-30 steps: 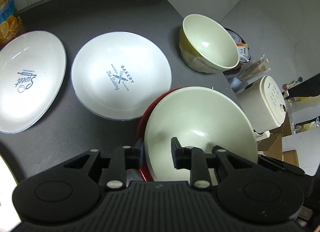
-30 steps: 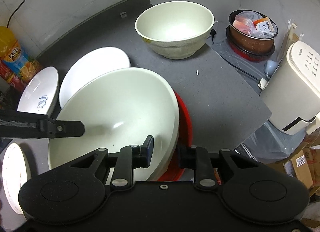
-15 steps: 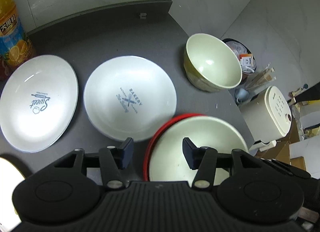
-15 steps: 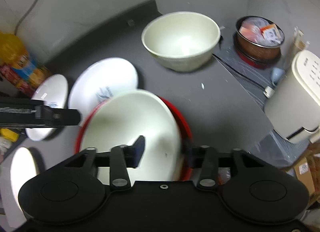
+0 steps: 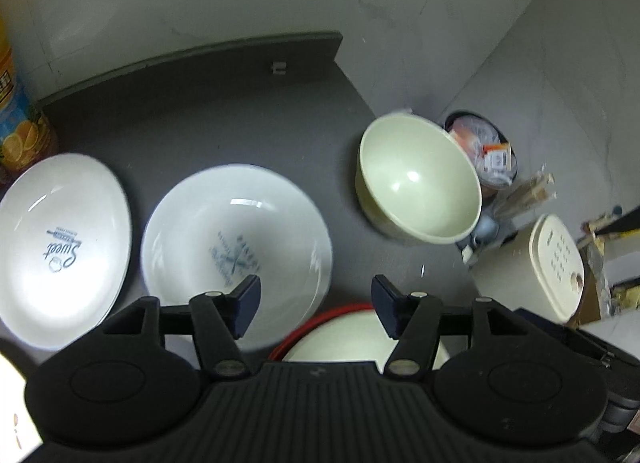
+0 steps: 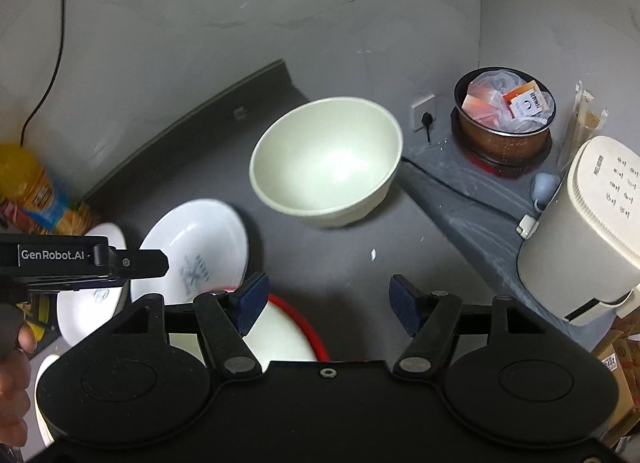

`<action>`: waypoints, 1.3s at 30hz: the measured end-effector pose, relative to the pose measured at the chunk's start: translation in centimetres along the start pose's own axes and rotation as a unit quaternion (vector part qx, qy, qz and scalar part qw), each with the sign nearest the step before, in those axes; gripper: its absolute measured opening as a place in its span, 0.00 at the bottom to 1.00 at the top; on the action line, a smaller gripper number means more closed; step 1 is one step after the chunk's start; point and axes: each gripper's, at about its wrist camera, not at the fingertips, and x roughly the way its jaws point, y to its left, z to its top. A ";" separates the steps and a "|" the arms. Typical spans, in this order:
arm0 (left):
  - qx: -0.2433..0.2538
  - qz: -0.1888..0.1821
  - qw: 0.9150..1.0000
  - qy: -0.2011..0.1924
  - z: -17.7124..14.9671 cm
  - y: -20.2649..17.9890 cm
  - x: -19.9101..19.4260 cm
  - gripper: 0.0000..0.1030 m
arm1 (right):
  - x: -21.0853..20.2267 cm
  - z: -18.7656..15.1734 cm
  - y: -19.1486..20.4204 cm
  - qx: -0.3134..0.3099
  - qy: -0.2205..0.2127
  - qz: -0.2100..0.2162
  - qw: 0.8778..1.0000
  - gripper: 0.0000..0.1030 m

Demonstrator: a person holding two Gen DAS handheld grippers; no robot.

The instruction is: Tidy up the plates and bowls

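L gripper (image 5: 316, 311) & R gripper (image 6: 326, 305) both hung wide open, empty, above cream bowl (image 5: 360, 343) nested in red bowl (image 6: 308, 327); two white plates (image 5: 236, 243) lay alongside.

Glossy white plates (image 5: 236, 239); matt grey countertop (image 5: 200, 115).
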 end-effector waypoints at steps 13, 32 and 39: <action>-0.032 0.006 0.999 0.003 3.3 -2.7 5.3 0.58 | 4.2 3.5 -4.4 0.028 0.008 0.012 1.000 0.64; -0.053 0.016 0.998 0.032 5.6 -3.6 12.5 0.56 | 11.5 6.1 -6.1 0.064 0.058 0.027 0.996 0.58; -0.063 0.000 0.997 0.042 5.1 -3.1 13.8 0.34 | 13.1 5.9 -5.6 0.050 0.083 0.034 0.995 0.34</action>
